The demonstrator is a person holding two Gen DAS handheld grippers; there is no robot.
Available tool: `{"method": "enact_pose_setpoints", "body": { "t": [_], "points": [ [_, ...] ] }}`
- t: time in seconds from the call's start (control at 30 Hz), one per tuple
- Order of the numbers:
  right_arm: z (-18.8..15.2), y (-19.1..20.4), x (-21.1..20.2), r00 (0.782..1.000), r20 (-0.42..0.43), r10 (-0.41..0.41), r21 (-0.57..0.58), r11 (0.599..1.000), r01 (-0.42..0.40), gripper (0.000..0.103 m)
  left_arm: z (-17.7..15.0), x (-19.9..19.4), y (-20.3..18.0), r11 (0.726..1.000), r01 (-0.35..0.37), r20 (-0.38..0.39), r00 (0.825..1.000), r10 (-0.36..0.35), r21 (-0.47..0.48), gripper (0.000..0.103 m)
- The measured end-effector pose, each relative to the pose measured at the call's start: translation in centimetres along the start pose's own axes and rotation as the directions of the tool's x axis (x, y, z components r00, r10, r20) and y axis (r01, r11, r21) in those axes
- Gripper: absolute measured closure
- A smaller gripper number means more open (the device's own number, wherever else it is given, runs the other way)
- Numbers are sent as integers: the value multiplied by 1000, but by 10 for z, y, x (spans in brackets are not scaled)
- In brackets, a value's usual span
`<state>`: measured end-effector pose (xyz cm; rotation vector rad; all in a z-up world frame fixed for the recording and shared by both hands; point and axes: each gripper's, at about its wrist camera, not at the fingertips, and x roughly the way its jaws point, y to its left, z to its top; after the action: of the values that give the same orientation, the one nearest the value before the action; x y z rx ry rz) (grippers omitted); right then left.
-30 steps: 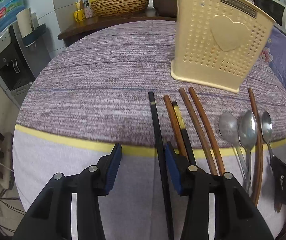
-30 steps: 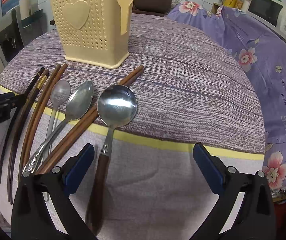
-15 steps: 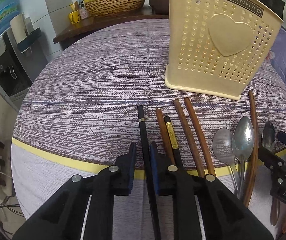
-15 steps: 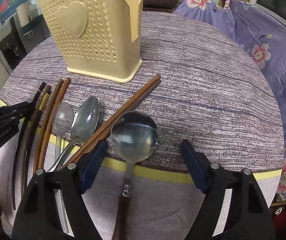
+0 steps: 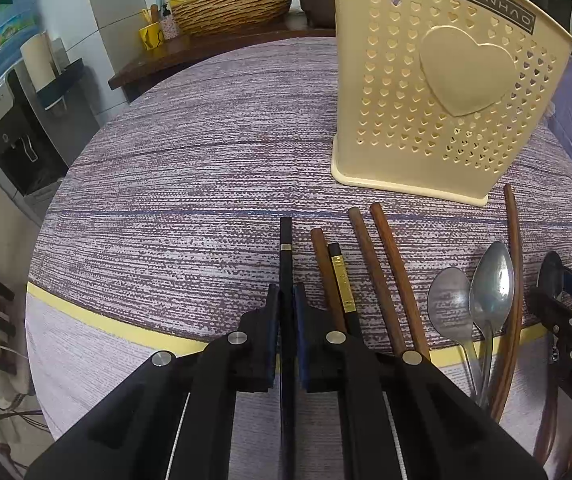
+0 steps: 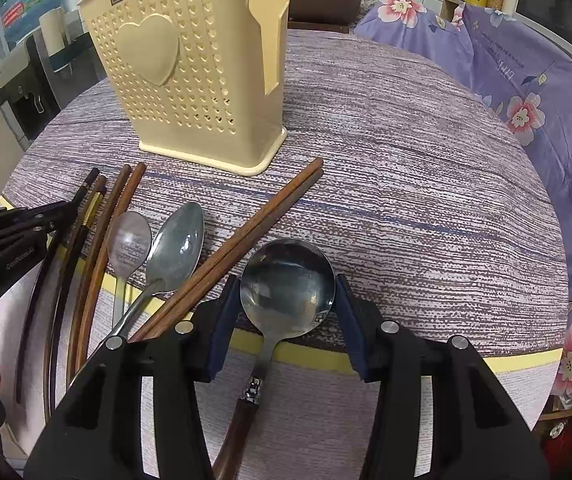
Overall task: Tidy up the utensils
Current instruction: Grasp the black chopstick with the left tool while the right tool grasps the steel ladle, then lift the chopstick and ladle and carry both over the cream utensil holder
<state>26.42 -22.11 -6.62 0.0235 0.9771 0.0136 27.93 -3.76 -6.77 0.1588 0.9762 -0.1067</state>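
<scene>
Left gripper (image 5: 286, 312) clamped on black chopstick (image 5: 286, 248), near table edge, left of cream holder (image 5: 438, 92). Right gripper (image 6: 286, 300) pads touching round ladle bowl (image 6: 286, 286); firm grip uncertain. Chopstick light, stiff; polished steel bowl likely slippery, handle safer.
</scene>
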Motion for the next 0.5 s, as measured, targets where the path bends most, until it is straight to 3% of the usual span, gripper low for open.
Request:
{"method": "enact_pose_setpoints", "body": {
  "t": [0.27,0.5],
  "points": [
    [0,1,-21,996,84,22,-10,1000,-21,55,3,-8,10,999,18,43,999,-16,-30,94],
    [7,-14,-78,973,225,57,-9,998,-57,55,5,-71,39,989,107,205,975,-85,-97,94]
  ]
}}
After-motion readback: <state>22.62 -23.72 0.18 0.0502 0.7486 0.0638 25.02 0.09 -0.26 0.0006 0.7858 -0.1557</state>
